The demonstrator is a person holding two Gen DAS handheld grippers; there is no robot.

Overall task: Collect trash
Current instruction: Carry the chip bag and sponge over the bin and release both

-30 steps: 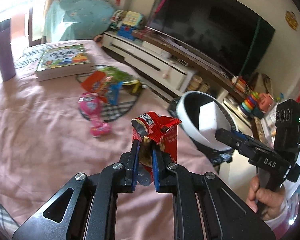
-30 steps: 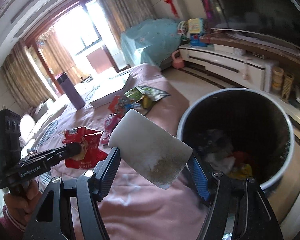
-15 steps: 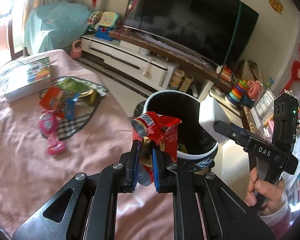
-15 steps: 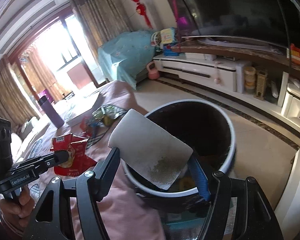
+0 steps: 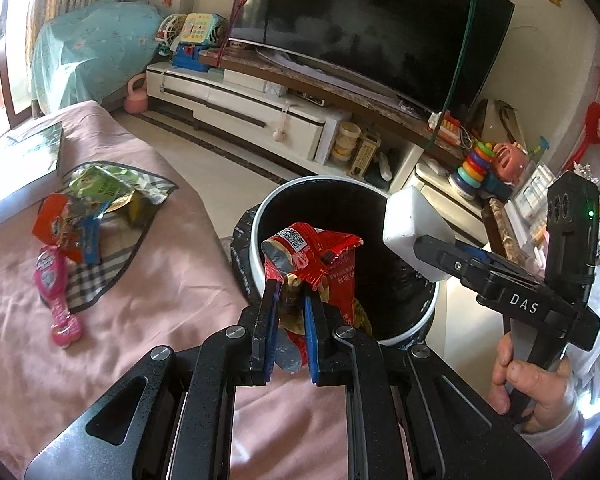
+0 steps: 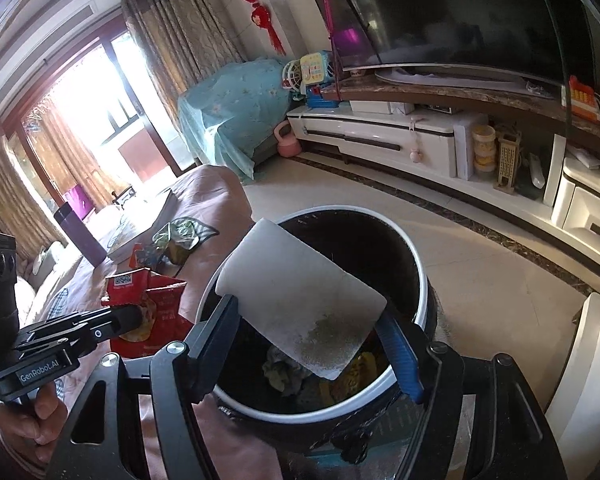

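My left gripper (image 5: pixel 290 292) is shut on a crumpled red snack wrapper (image 5: pixel 320 256), held at the near rim of a black bin with a white rim (image 5: pixel 260 216). The same wrapper (image 6: pixel 156 292) and left gripper (image 6: pixel 132 316) show at the left of the right wrist view. My right gripper (image 6: pixel 306 312) is shut on a white foam block (image 6: pixel 300 280) with a dirty lower end, held over the mouth of the bin (image 6: pixel 420 272). From the left wrist view the block (image 5: pixel 408 220) sits at the bin's right side. Trash lies in the bin's bottom.
On the pink-covered table (image 5: pixel 140 320) lie several snack wrappers (image 5: pixel 84 216) on a checked cloth, a pink packet (image 5: pixel 56 292), a book (image 5: pixel 20 168) and a purple flask (image 6: pixel 80 236). A white TV stand (image 5: pixel 260 108) with toys runs behind the bin across tiled floor.
Both grippers have swung from above the pink table toward the bin. The white block now hangs over its opening and the red wrapper is at its rim. Both grips are unchanged.
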